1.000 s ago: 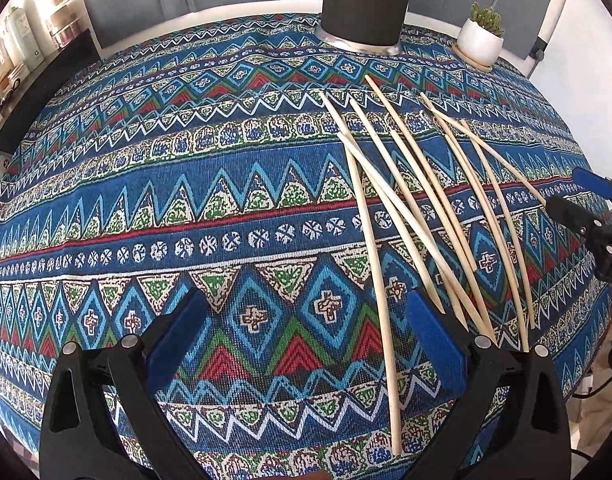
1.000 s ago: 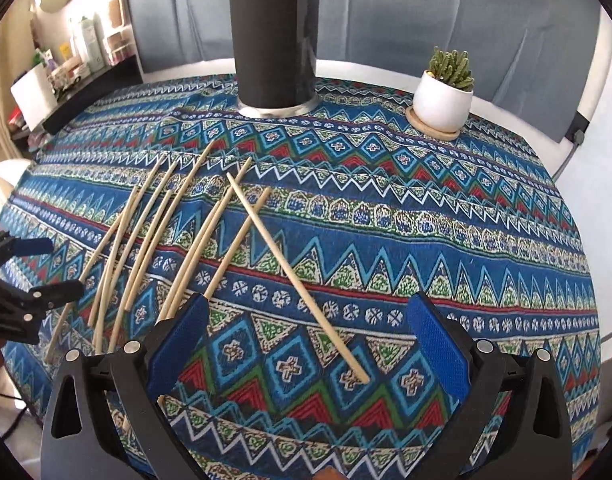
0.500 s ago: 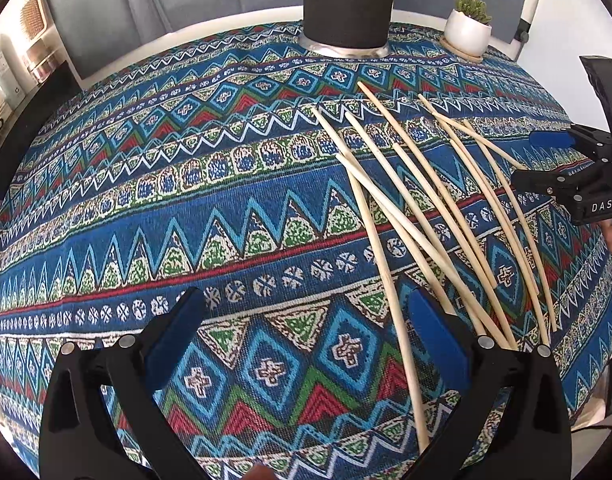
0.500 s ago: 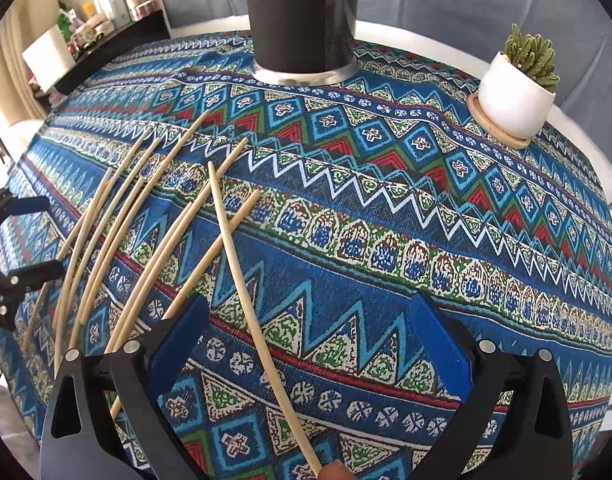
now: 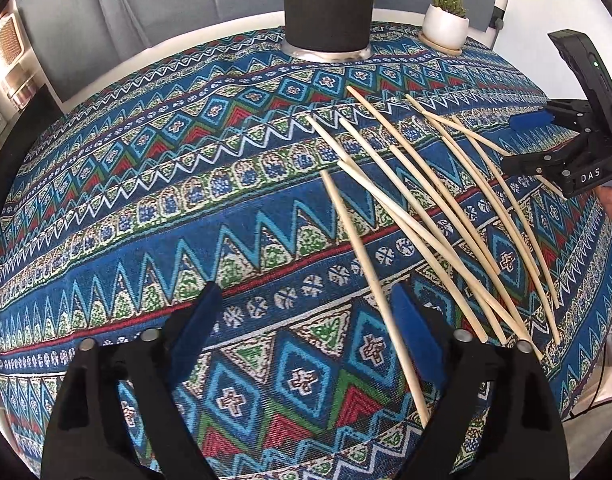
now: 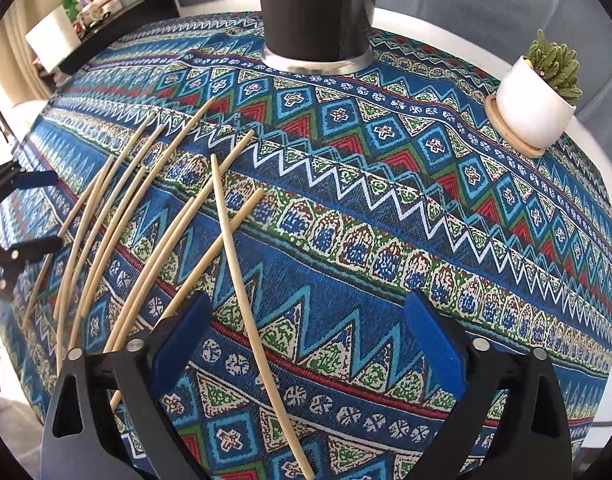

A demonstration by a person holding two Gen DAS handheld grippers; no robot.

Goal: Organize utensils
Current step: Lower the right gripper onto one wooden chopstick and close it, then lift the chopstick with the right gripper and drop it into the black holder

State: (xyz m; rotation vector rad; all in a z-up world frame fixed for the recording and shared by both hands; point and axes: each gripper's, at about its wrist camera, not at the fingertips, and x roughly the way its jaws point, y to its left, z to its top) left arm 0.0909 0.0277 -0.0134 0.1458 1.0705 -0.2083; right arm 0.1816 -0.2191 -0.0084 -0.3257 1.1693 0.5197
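Note:
Several long pale wooden chopsticks [image 5: 426,200] lie spread on the patterned blue tablecloth [image 5: 185,208]; they also show in the right wrist view [image 6: 145,216]. A tall black holder [image 5: 326,4] stands at the far side, also seen in the right wrist view [image 6: 314,8]. My left gripper [image 5: 306,320] is open and empty, low over the cloth, with one chopstick [image 5: 370,276] running between its fingers. My right gripper [image 6: 306,328] is open and empty, with one chopstick [image 6: 245,280] between its fingers. Each gripper shows at the edge of the other's view.
A small cactus in a white pot [image 6: 538,100] on a wooden coaster stands at the far right of the table; it also shows in the left wrist view [image 5: 446,24]. A shelf with bottles and a paper roll [image 6: 53,40] is at the far left.
Both grippers have moved forward and lower toward the chopsticks and the black holder. Both stay open. The chopsticks have not moved.

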